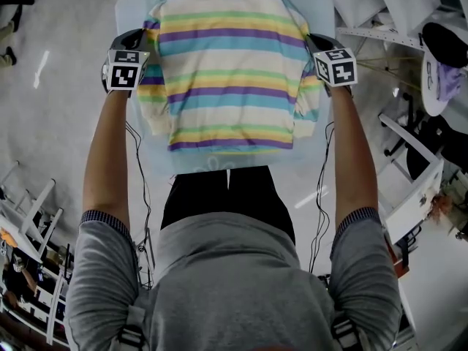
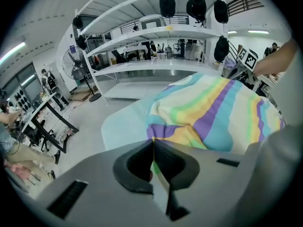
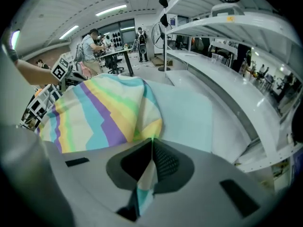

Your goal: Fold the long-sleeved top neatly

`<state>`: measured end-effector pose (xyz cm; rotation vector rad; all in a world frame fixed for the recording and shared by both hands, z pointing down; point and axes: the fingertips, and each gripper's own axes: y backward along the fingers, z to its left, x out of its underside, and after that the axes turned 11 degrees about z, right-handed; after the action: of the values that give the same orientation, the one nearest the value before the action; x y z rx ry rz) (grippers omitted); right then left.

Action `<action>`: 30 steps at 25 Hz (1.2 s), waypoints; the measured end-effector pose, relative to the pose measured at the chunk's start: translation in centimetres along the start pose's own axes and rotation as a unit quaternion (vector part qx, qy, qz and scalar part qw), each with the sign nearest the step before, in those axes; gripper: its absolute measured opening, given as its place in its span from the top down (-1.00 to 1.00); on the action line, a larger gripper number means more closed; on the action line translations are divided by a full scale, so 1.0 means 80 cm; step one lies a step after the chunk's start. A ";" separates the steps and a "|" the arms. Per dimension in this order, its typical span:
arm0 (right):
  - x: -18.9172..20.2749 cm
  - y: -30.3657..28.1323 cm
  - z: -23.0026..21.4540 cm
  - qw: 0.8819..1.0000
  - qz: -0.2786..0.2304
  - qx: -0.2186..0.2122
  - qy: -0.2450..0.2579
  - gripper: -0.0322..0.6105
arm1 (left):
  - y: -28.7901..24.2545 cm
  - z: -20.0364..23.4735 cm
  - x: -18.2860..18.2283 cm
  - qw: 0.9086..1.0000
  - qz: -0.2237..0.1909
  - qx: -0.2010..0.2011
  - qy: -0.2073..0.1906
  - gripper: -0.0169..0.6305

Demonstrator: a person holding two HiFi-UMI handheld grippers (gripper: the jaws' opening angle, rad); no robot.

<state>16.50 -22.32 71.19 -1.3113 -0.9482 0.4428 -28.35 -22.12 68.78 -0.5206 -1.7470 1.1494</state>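
Note:
A long-sleeved top (image 1: 230,64) with pastel stripes lies flat on a pale blue table (image 1: 322,6), collar at the far side and hem toward me. My left gripper (image 1: 147,32) is at the top's left shoulder and sleeve. In the left gripper view its jaws (image 2: 152,141) are shut with a fold of the striped cloth (image 2: 213,112) pinched between the pads. My right gripper (image 1: 309,39) is at the right shoulder and sleeve. It (image 3: 151,140) too is shut on a fold of the top (image 3: 104,112), with cloth hanging down between the pads.
The table's edges (image 2: 123,126) lie just outside both sleeves. A white shelf rack (image 2: 156,32) with black bags stands beyond the table. White frames (image 1: 409,189) and a chair with clothes (image 1: 439,64) stand at the right, and another rack (image 1: 29,218) at the lower left. People (image 3: 90,46) stand far off.

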 end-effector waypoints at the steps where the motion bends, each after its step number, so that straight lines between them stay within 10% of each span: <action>1: -0.002 0.004 -0.009 1.000 -0.003 0.012 0.001 0.85 | 0.002 0.009 0.000 1.000 0.000 -0.006 0.004 0.88; 18: -0.047 -0.014 -0.096 0.996 0.032 0.070 0.049 0.82 | -0.009 0.082 -0.017 0.999 0.001 -0.040 -0.003 0.87; 24: -0.045 -0.006 -0.104 0.996 0.036 0.072 0.023 0.33 | 0.014 0.074 -0.004 0.999 -0.008 -0.016 0.031 0.36; 30: -0.036 0.047 -0.082 0.998 0.003 0.067 0.006 0.08 | 0.078 0.055 0.039 0.998 -0.014 -0.016 0.060 0.31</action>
<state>20.89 -27.56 66.88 -1.1932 -0.8905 0.4945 -34.49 -18.94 64.34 -0.5716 -1.6655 1.0510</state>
